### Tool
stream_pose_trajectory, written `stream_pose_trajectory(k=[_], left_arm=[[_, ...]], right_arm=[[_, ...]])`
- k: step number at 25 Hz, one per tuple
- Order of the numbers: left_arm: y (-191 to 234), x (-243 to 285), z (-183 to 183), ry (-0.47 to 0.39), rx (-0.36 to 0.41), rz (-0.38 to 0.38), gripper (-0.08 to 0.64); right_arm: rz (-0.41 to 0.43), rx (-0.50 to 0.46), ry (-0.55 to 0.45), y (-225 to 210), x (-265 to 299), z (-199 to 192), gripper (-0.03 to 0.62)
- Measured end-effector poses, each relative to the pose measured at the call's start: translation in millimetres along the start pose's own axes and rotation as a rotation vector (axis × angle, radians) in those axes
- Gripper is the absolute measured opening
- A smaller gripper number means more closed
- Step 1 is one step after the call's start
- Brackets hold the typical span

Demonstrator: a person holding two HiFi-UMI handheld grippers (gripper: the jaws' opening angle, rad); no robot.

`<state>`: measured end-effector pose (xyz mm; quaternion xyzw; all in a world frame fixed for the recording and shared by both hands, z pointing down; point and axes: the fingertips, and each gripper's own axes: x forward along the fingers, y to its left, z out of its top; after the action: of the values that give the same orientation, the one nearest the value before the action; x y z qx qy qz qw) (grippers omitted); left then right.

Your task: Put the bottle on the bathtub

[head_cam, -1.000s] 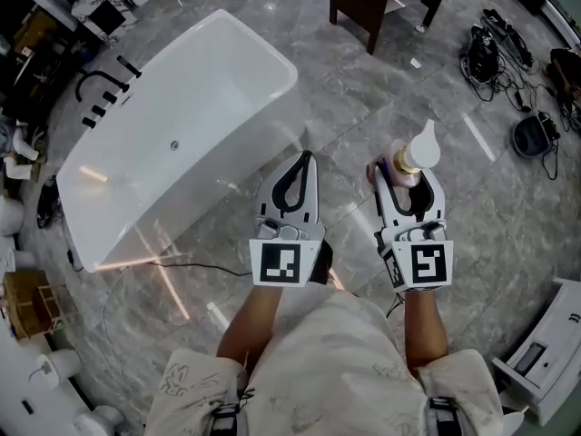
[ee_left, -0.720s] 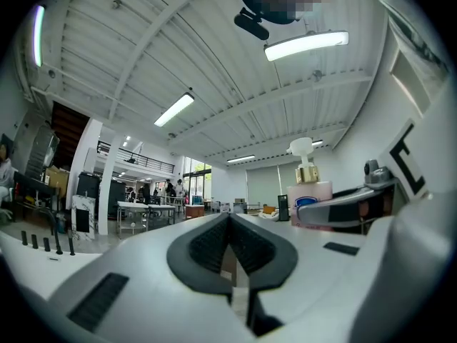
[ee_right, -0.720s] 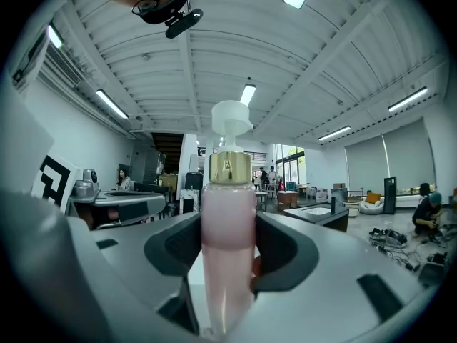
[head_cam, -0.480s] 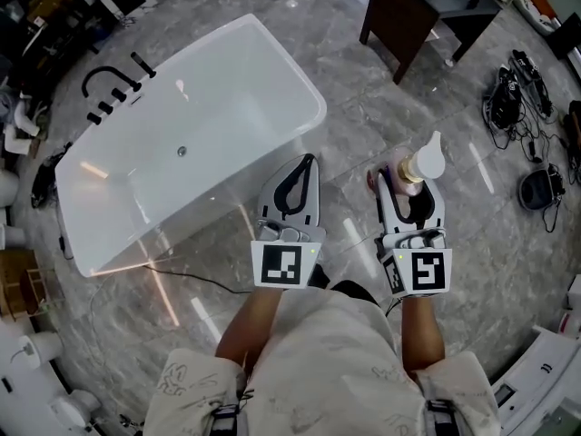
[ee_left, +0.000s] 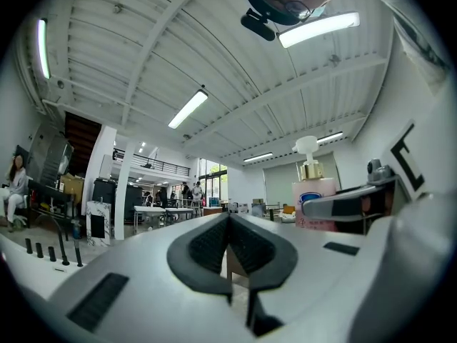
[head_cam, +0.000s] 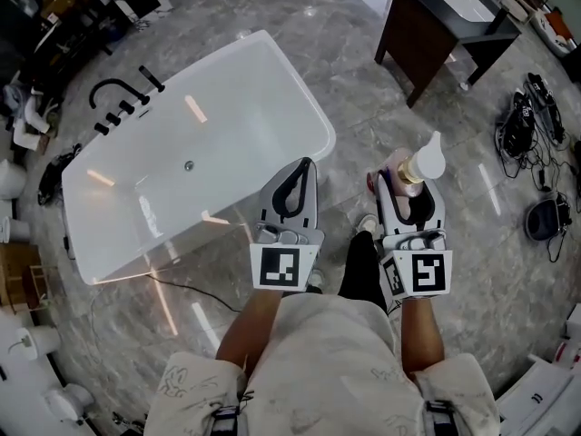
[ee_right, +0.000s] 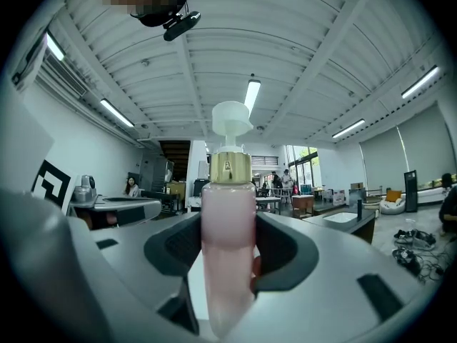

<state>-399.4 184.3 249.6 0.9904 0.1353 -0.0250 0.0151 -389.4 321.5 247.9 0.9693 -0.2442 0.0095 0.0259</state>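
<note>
Pink bottle [head_cam: 416,163] held in my right claw [head_cam: 407,178]
It's gripped upright, center-right of frame. My left claw [head_cam: 303,165] is closed on nothing, tip near the white bathtub [head_cam: 231,116] at upper left.

The grey marble floor [head_cam: 363,89] carries a white bathtub [head_cam: 213,130], a dark vanity cabinet [head_cam: 425,45] and tangled cables [head_cam: 522,121].

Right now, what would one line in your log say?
right gripper: shut on bottle | left gripper: shut, empty | bathtub: no bottle yet
</note>
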Motion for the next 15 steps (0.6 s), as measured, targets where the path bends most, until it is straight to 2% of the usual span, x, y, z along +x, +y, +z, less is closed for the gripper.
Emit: stream_pose_trajectory(k=[5, 15], left_arm=[[0, 66, 0, -0.016, 0.017, 0.048, 0.002], [-24, 229, -5, 0.02, 0.031, 0.129, 0.002]], right_arm=[[0.043, 0.008, -0.021, -49, 52, 0, 0.199], [0.152, 0.032, -0.018, -177, 163, 4, 0.199]])
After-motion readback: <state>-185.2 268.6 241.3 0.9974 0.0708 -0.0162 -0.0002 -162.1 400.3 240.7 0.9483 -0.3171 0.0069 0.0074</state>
